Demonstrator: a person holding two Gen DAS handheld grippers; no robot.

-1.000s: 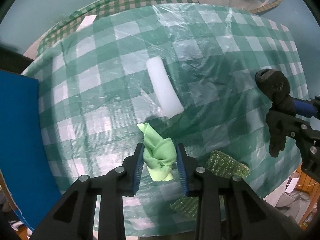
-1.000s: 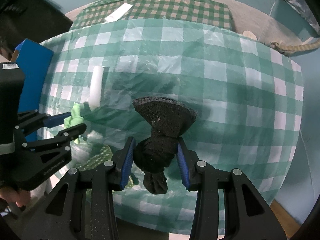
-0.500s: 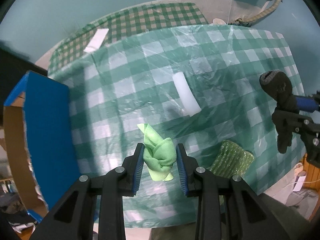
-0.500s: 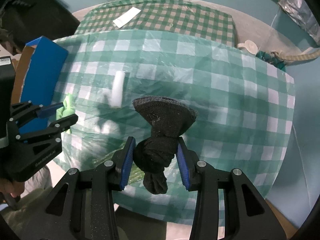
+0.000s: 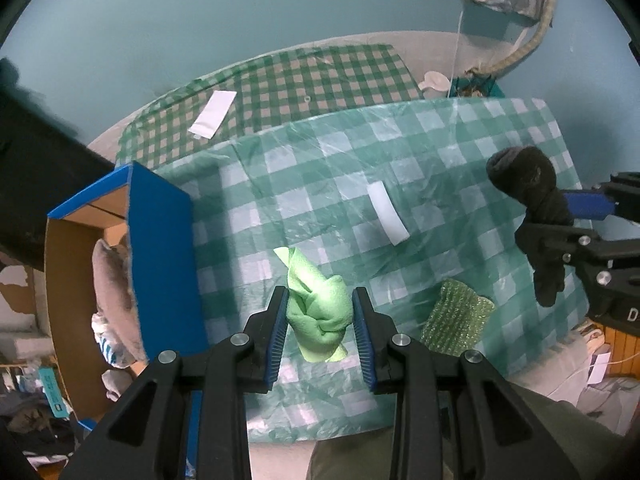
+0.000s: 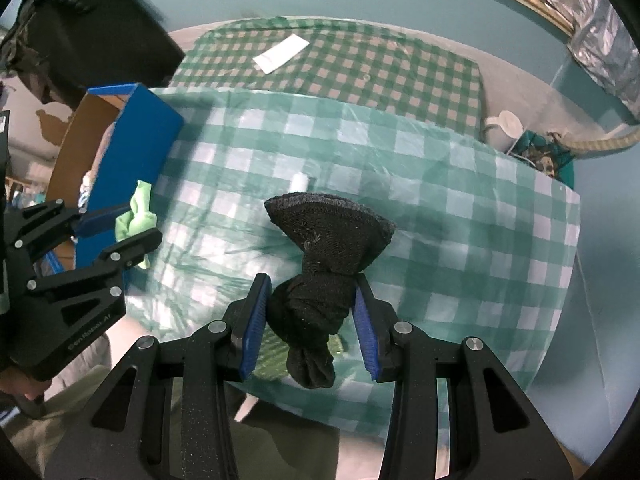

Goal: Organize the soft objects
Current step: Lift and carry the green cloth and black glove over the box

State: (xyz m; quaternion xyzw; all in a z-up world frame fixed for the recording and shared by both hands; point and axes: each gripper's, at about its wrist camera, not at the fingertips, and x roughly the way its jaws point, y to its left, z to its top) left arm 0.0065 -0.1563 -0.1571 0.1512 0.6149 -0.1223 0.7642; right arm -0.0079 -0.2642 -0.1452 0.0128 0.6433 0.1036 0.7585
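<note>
Now Both Claws Carry Something Soft

Up above the table [image 5: 472,128], each claw has a soft thing in it. The left claw [image 5: 320,320] is squeezed narrow on a green cloth [image 5: 318,308], and its blue pads press the cloth from both sides. The right claw [image 6: 313,312] is squeezed narrow on a knotted black sock [image 6: 324,272], with the sock's open end fanning out past the tips.

I think the step in hand is carrying these two things to the box [image 5: 160,248]. The box is blue, stands to the left of the left claw, and its open top shows other soft things already inside. It lies well apart from the right claw, past the left one.

Two things are left on the table: a bumpy green sponge [image 5: 456,312] just right of the left claw, and a white roll [image 5: 387,214] ahead of it.

Next, I think the left claw should move left over the box opening and let go. The right claw has farther to go, so it should wait its turn and not bump the left one.
</note>
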